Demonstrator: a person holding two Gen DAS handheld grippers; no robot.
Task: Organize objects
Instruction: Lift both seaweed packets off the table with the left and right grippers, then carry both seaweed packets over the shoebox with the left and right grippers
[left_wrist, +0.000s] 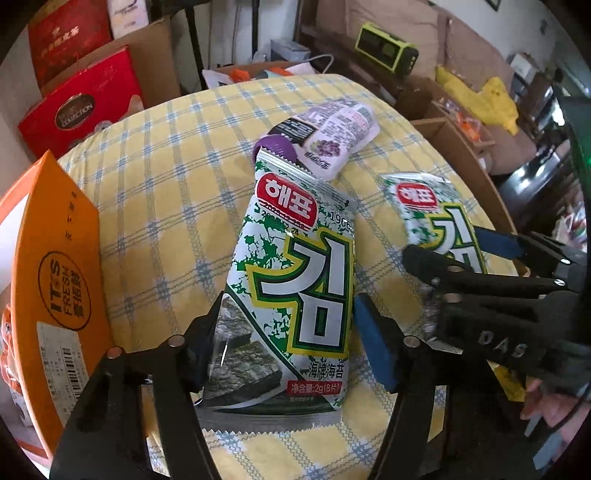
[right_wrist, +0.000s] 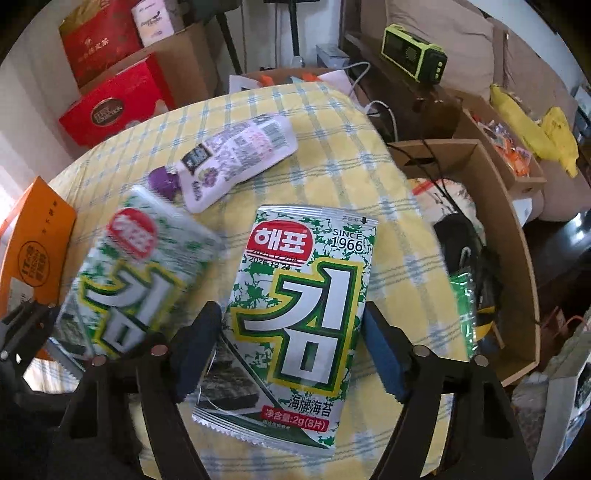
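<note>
Two green-and-white seaweed snack packets lie on a yellow checked cloth. In the left wrist view my left gripper (left_wrist: 286, 343) is shut on one packet (left_wrist: 295, 288), its pads pressing both sides. In the right wrist view my right gripper (right_wrist: 288, 349) is shut on the other packet (right_wrist: 299, 317). The right gripper (left_wrist: 461, 254) and its packet (left_wrist: 432, 218) also show in the left wrist view. The left packet (right_wrist: 129, 273) looks blurred in the right wrist view. A purple-capped grape pouch (left_wrist: 328, 136) lies behind both packets; it also shows in the right wrist view (right_wrist: 236, 158).
An orange carton (left_wrist: 55, 280) stands at the cloth's left edge. Red gift boxes (left_wrist: 81, 103) sit behind on the left. An open cardboard box (right_wrist: 491, 258) with items stands right of the table. A green device (right_wrist: 413, 51) sits on a dark shelf behind.
</note>
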